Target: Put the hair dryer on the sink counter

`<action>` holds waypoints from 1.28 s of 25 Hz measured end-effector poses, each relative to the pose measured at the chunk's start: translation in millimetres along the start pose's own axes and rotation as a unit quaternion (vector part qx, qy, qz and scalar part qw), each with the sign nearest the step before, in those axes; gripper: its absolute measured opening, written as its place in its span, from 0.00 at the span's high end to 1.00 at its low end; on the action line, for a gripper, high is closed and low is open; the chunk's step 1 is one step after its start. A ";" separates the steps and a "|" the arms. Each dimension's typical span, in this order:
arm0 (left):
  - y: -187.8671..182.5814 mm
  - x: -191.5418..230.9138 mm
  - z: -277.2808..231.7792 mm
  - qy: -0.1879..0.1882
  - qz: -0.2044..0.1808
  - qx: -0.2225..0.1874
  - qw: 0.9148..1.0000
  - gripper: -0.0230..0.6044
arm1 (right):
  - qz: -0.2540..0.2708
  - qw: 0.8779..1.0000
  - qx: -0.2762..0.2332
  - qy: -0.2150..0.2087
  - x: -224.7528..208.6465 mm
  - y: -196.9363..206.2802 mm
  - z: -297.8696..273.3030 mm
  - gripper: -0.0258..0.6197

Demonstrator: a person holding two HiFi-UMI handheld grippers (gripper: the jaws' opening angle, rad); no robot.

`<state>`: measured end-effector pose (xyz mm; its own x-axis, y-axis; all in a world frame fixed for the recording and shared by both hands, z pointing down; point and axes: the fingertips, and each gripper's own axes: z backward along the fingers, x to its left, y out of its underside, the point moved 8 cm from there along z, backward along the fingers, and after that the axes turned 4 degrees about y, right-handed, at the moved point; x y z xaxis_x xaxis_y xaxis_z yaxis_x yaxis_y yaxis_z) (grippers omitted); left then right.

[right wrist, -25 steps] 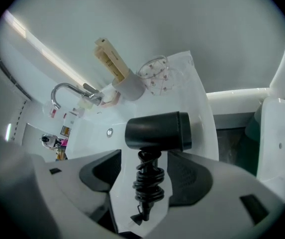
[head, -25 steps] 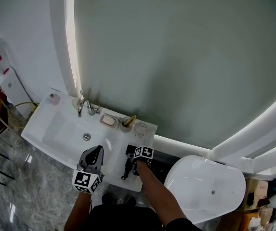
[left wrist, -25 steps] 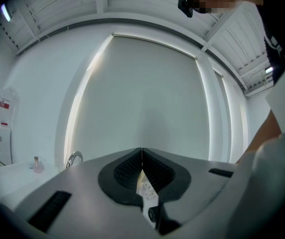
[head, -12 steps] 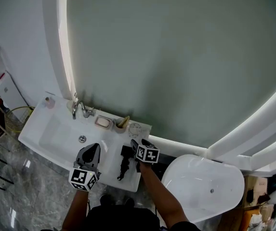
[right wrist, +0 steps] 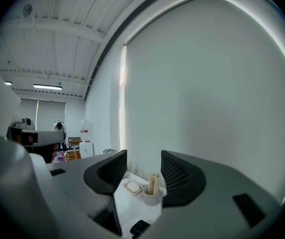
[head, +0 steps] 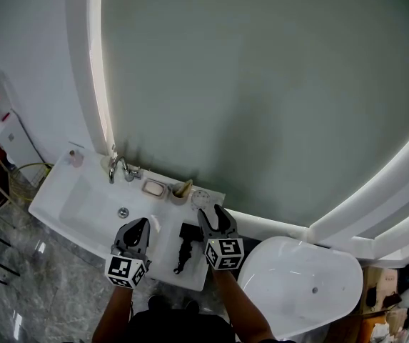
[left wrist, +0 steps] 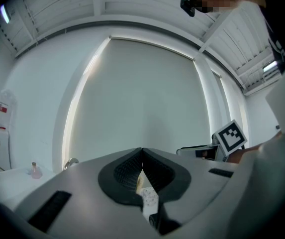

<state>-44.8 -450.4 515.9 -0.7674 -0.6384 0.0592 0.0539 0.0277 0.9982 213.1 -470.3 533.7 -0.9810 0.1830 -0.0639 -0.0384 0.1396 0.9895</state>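
White sink counter [head: 76, 191] carries the hair dryer [head: 187, 236], which lies flat near the front edge between my claws. My right claw [head: 214, 213] is apart and empty, its jaws just now closing. My left claw [head: 140, 224] is pressed together, empty. A careless sweep from either could knock the hair dryer off that edge.

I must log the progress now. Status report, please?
Left gripper shut. Right gripper open, fingers just been closing, nothing between. Hair dryer lies on sink counter. Nothing in the way.
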 end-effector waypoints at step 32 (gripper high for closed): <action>0.1 -35.2 1.2 0.061 -0.014 -0.023 0.998 0.92 | 0.067 0.991 -0.118 -0.014 22.8 3.5 98.5 0.92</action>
<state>-18.6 -427.0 513.9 -0.6863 -0.7268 0.0260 0.0648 -0.0256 0.9976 209.4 -369.8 522.9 -0.9750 0.2110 0.0701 0.0455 -0.1195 0.9918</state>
